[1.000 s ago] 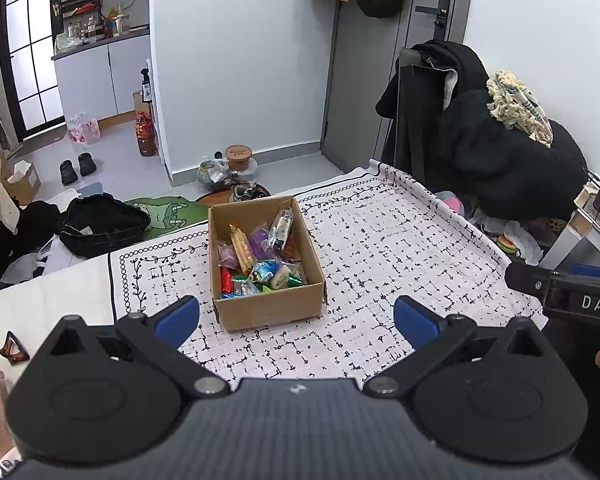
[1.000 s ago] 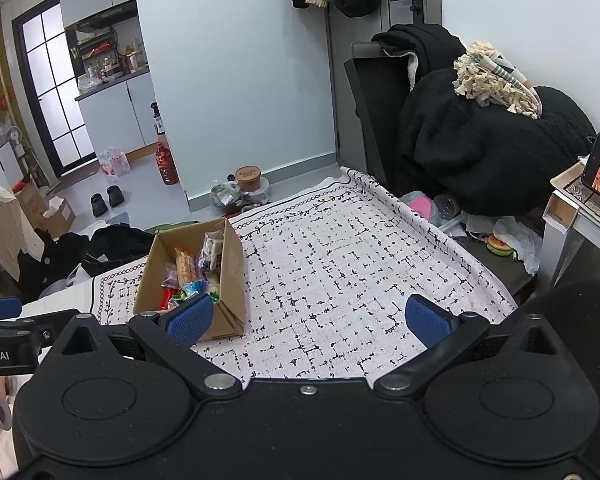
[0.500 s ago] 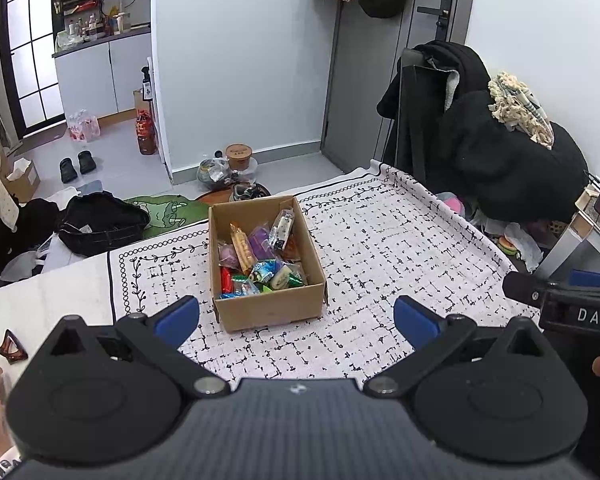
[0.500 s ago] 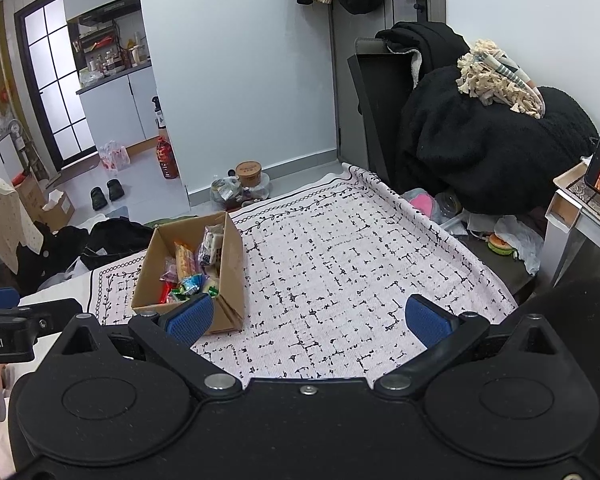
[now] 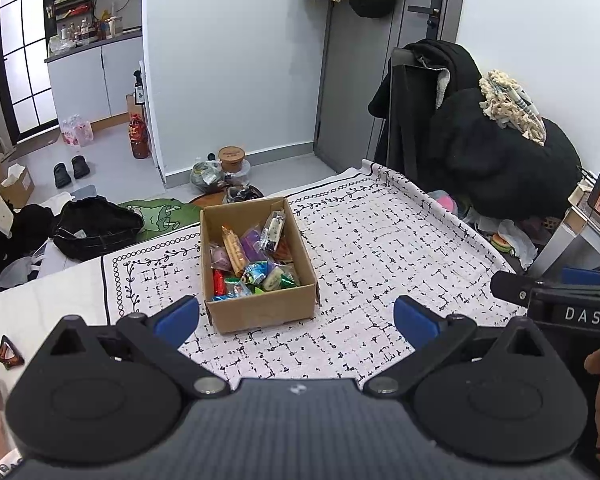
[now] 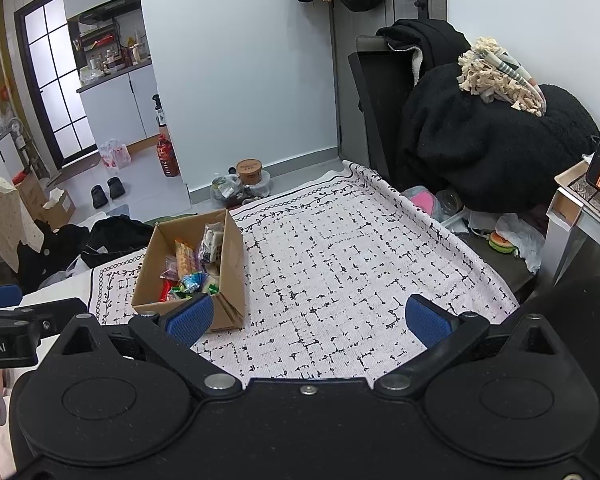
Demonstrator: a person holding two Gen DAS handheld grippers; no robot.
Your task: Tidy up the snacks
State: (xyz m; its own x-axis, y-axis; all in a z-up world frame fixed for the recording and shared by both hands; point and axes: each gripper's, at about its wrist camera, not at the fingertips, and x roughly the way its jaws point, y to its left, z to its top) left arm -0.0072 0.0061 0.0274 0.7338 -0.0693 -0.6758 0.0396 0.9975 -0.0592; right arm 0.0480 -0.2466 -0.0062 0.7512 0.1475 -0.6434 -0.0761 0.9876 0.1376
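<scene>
Hand-held gripper (image 5: 296,318) spread, cardboard box (image 5: 260,308) snack-filled

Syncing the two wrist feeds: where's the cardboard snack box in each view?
Left wrist: cardboard snack box sits at centre, just beyond the open left gripper.
Right wrist: box sits left of centre, behind the left finger of the open right gripper.
Shared landmark: the patterned tablecloth under the box.
</scene>
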